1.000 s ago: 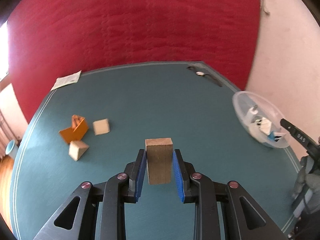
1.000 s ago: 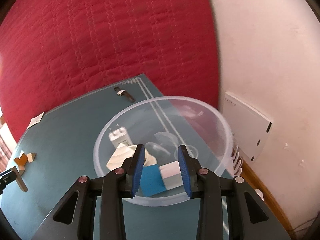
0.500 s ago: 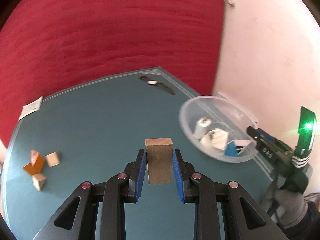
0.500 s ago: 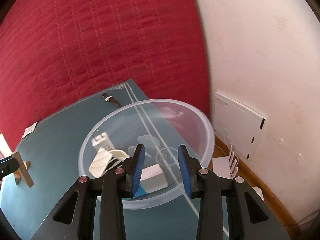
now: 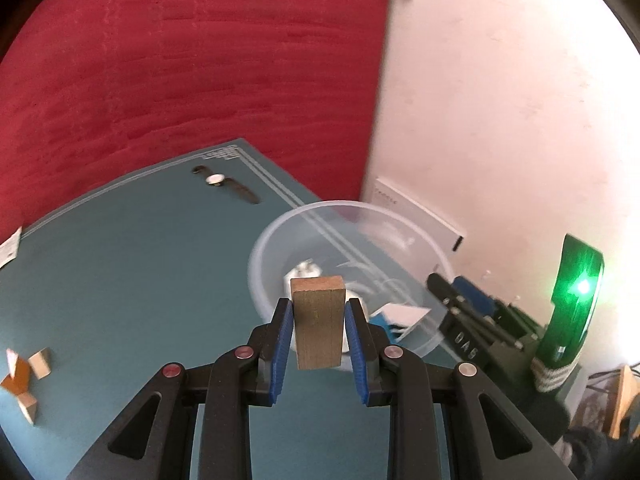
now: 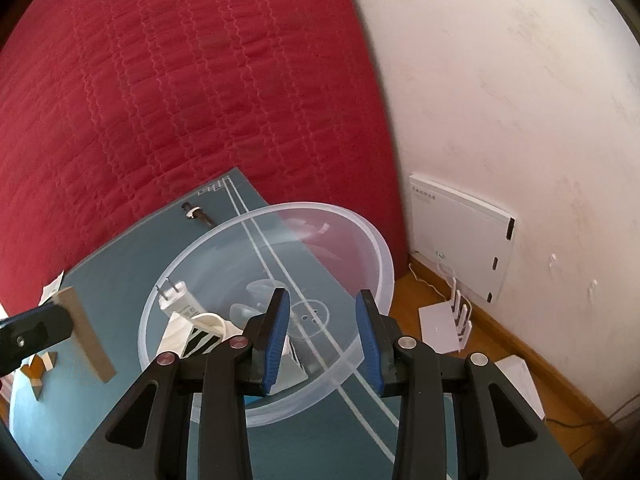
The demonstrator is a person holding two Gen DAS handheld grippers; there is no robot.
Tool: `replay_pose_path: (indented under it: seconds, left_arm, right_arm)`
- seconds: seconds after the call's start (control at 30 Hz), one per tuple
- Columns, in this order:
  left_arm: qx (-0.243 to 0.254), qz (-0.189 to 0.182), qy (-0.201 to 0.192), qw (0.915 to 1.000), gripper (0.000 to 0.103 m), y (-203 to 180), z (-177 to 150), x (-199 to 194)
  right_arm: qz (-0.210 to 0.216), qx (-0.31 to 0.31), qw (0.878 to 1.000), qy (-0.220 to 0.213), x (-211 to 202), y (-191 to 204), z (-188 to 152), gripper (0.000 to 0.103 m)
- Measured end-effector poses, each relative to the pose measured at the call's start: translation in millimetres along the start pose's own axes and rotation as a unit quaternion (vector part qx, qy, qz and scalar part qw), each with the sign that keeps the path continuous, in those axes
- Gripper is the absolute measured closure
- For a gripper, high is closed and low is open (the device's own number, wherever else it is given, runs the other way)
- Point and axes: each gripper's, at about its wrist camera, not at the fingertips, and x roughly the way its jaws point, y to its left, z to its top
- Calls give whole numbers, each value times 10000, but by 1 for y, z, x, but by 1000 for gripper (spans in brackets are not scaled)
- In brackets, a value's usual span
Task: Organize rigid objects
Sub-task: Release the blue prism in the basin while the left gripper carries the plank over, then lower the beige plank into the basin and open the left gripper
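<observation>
My left gripper [image 5: 318, 304] is shut on a brown wooden block [image 5: 318, 320], held upright above the teal table [image 5: 140, 280]. Just behind the block stands a clear plastic bowl [image 5: 348, 204]. The right wrist view shows the same block [image 6: 84, 332] at the left, beside the bowl's [image 6: 320, 206] rim. In the bowl lie a white charger plug [image 6: 180, 300], a black-and-white striped piece [image 6: 200, 332] and a blue-and-white box [image 5: 400, 316]. My right gripper [image 6: 322, 300] hovers over the bowl's near side, open, with nothing between its pads. It also shows at the bowl's right [image 5: 448, 284].
A wristwatch [image 5: 224, 184] lies near the table's far corner. Small orange and pale wooden pieces [image 5: 22, 376] sit at the left, with a paper card [image 5: 10, 248] at the far edge. Red quilted cloth hangs behind. A white router [image 6: 444, 324] lies on the floor at the right.
My left gripper has swung right with the block, from the table's middle to just in front of the bowl. The right gripper has rolled a little and stayed over the bowl.
</observation>
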Motion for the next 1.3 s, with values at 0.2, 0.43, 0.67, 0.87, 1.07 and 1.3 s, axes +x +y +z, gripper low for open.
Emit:
replay_pose_path:
  seconds: [0.2, 0.43, 0.67, 0.87, 1.07, 1.3]
  left_arm:
    - [113, -259, 105, 9995, 75, -13, 10, 22]
    - [-52, -530, 361, 9979, 66, -15, 16, 51]
    - [-256, -213, 329, 9989, 43, 6, 9, 52]
    - [-201, 130, 344, 9991, 31, 9, 0, 56]
    - [-108, 449, 225, 9987, 19, 12, -5, 52]
    - [-131, 1024, 106, 9946, 2, 22, -17, 43]
  right_arm:
    - [16, 21, 10000, 35, 0, 1, -1, 67]
    - [18, 64, 10000, 30, -1, 0, -1, 67]
    - [28, 66, 10000, 36, 0, 1, -1, 66]
    - [18, 19, 10000, -27, -1, 2, -2, 66]
    - [37, -171, 9997, -186, -5, 10, 0, 66]
    - [55, -223, 9994, -250, -6, 13, 0, 57]
